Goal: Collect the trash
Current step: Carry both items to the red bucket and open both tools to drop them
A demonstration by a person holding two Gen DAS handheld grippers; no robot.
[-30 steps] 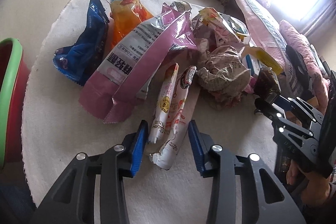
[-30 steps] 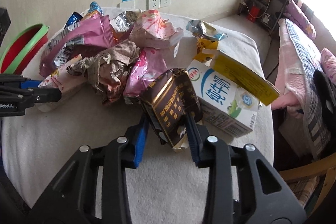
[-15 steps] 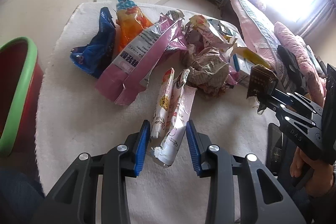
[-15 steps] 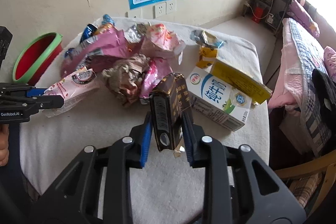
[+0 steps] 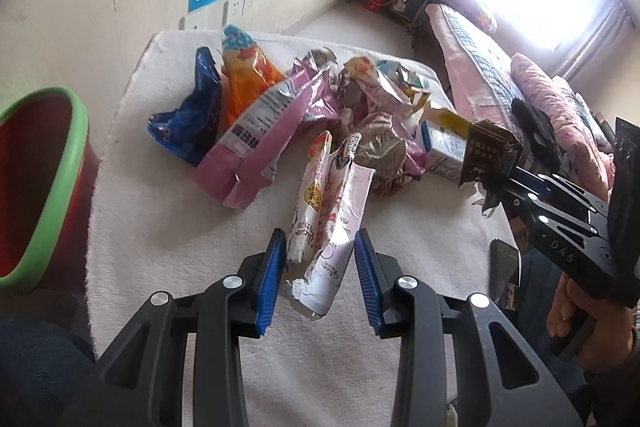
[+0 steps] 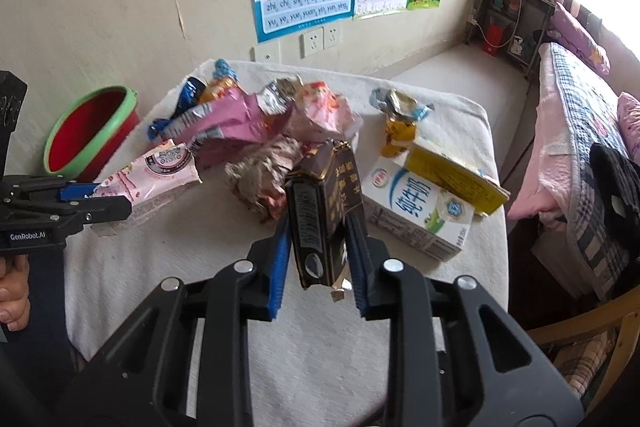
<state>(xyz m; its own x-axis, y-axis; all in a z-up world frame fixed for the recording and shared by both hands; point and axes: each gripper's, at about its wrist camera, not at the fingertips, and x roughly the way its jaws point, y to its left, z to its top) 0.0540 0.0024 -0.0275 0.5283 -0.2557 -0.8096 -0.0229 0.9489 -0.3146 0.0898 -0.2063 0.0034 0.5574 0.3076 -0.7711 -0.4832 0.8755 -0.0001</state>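
From the left wrist, the left gripper (image 5: 320,267) is narrowed on a pink-and-white wrapper (image 5: 332,211), which slants away between its blue pads; beyond it lies the trash pile (image 5: 304,115), off to its left a green-rimmed red bin (image 5: 52,179); from the right wrist, the right gripper (image 6: 318,259) clamps a dark brown carton (image 6: 324,211), just ahead and right a white milk box (image 6: 416,215) on the white cloth (image 6: 320,327).

tongs (image 6: 318,259): black frames | blue ribbed pads | silver screws | "GenRobot.AI" lettering
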